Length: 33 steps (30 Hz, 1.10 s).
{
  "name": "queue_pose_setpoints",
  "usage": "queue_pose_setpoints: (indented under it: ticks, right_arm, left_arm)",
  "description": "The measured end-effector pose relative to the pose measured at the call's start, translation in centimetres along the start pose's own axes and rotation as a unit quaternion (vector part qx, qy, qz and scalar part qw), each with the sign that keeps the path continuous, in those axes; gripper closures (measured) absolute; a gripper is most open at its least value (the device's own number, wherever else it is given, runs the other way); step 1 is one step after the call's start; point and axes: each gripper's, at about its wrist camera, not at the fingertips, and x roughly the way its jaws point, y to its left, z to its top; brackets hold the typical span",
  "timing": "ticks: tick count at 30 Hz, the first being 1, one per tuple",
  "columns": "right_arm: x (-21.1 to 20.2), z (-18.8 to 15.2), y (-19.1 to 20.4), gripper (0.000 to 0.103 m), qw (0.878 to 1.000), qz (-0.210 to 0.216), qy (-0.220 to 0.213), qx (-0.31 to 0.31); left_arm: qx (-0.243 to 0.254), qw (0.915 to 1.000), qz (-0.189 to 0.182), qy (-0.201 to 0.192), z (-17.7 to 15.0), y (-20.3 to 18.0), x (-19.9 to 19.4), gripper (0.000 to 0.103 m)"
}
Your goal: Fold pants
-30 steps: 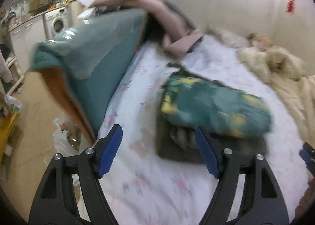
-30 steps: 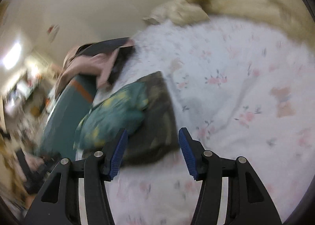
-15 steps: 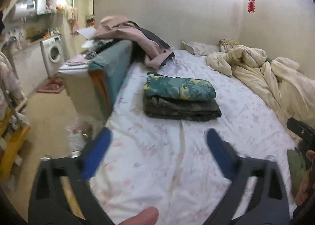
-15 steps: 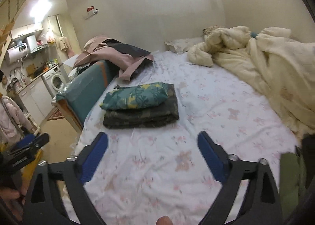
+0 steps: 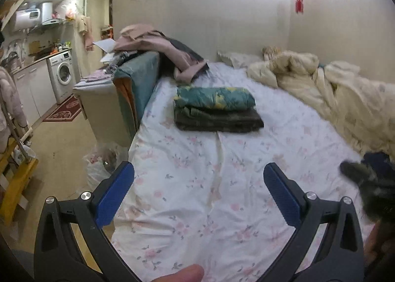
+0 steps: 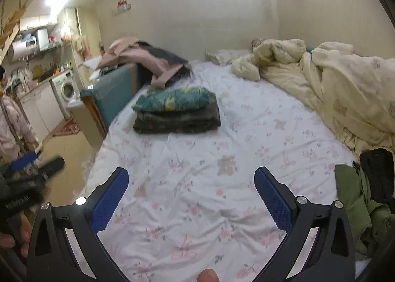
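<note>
Pants, folded (image 5: pixel 217 111) and stacked far up on bed (image 6: pixel 197 183), more clothes (image 6: pixel 358 203) heaped at right; both claws, left claw (image 5: pixel 198 195) and right claw (image 6: pixel 191 195), wide open, empty; best to grab waistband, spread flat first.

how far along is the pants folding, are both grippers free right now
Done: two folded garments sit stacked on the bed sheet, a teal patterned one on a dark camo one. In hand: nothing; the left gripper and right gripper are both open and empty above the sheet. Left: a loose green garment and a black one lie unfolded at the bed's right edge.
</note>
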Motion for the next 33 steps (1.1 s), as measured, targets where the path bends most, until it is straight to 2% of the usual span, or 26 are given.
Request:
queue_pose_setpoints:
  ticks: [6,11,33]
  right_arm:
    - [0.2,-0.1,0.2,0.0,1.0,-0.018,-0.01,-0.006]
    - [0.4,-0.1,0.0,0.0,1.0,-0.02,-0.013,0.001]
    - [0.5,0.0,-0.2,0.0,1.0,-0.01,-0.009,0.012]
  left_arm:
    - [0.012,0.9999,-0.002,0.003,-0.5,-0.6,-0.1,0.0]
    - [0.021,0.9997,0.001,-0.013,-0.6,-1.1,-0.6,0.0]
    - [0.022,0.9997,0.006,-0.011,-0.6,-1.1,0.1,0.0]
